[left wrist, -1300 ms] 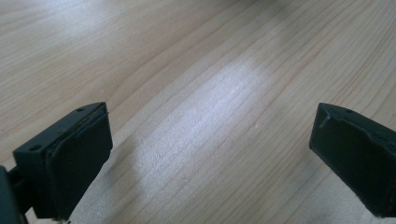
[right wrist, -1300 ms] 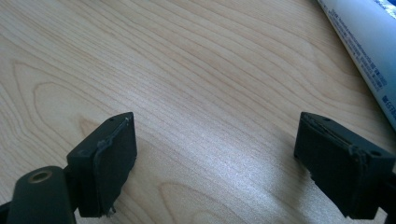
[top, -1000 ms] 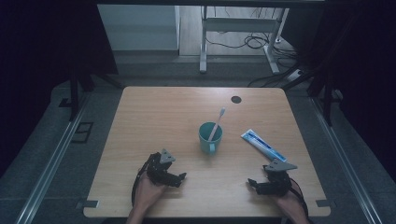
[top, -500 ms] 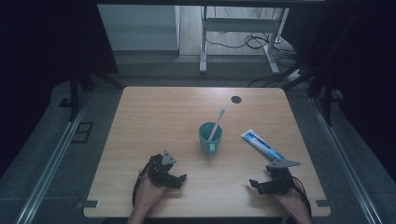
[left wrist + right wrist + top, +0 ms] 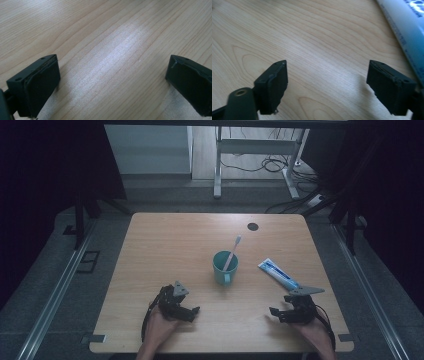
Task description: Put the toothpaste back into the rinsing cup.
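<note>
Wooden table [image 5: 165,245]; toothpaste tube [image 5: 278,274] just beyond the right gripper [image 5: 281,314].
Tube slants away toward the cup [image 5: 222,267]; both grippers gape empty, left gripper [image 5: 187,312] farther off.

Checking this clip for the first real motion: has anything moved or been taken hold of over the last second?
Almost nothing. The right gripper has slid slightly toward the table's near edge; the left gripper sits where it was. Both have their jaws open on bare wood and hold nothing. The teal cup with the toothbrush in it and the toothpaste tube lie unchanged on the table.
</note>
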A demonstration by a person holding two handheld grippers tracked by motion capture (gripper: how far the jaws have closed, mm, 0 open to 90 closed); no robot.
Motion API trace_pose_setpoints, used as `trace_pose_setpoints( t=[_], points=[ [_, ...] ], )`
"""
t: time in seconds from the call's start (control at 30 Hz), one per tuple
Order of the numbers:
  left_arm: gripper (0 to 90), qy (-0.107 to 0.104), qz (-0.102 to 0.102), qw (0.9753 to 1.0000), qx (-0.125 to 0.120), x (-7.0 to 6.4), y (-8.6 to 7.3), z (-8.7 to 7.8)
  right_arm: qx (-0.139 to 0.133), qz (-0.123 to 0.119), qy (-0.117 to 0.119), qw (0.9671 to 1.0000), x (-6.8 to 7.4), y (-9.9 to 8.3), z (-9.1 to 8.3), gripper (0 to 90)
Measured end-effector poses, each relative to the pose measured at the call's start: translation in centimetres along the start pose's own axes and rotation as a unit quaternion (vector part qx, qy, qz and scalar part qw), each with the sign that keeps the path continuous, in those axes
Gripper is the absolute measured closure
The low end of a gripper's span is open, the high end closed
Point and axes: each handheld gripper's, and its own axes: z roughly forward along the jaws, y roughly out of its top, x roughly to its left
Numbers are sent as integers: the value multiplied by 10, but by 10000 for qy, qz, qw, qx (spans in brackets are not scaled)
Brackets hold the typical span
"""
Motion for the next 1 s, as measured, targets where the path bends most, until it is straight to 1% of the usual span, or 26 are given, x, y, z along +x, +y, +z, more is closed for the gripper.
trace_pose_setpoints(
  t=[0.07,0.1,0.13,0.2,0.27,0.37,0.4,0.43,0.47,0.5,0.6,0.67,0.8,0.83,0.87,0.9,0.93,0.97,1.0],
  points=[
    [0,1,0,10000,1,0,0,0,-19,12,0,10000,-2,1,-2,260],
    [0,1,0,10000,1,0,0,0,-19,12,0,10000,-2,1,-2,260],
    [0,1,-1,10000,0,0,0,0,-30,16,-2,10000,-3,2,-3,282],
    [0,1,1,10000,1,0,0,0,-17,52,55,10000,-6,4,-5,318],
    [0,2,0,10000,1,0,0,0,-17,52,63,10000,-8,6,-6,366],
    [0,4,1,10000,0,0,0,0,18,-17,104,9999,-11,9,-8,437],
    [0,5,0,10000,-1,0,0,0,65,-82,102,9999,-12,12,-10,475],
    [0,5,0,10000,-1,0,0,0,65,-82,102,9999,-12,12,-10,475],
    [0,4,-1,10000,0,0,0,0,112,-180,12,9998,-13,15,-11,509],
    [0,5,0,10000,0,0,0,0,112,-180,12,9998,-13,15,-11,509],
    [0,8,-6,10000,0,0,0,0,162,-274,-61,9995,-15,19,-14,575],
    [0,10,-9,10000,0,0,0,0,145,-296,-111,9994,-18,22,-16,628],
    [0,18,-13,10000,-1,0,0,0,120,-266,-160,9994,-25,26,-19,705],
    [0,19,-12,10000,0,0,0,0,156,-244,-216,9993,-29,27,-20,748],
    [0,20,-16,10000,-1,0,0,0,176,-238,-255,9992,-31,28,-20,768],
    [0,20,-16,10000,-1,0,0,0,176,-238,-255,9992,-31,28,-20,768],
    [0,21,-20,10000,0,0,0,0,192,-201,-289,9992,-36,31,-21,808],
    [0,21,-20,10000,0,0,0,0,192,-201,-289,9992,-36,31,-21,808],
    [0,22,-20,10000,0,0,0,0,206,-144,-330,9991,-40,33,-23,843]
  ],
)
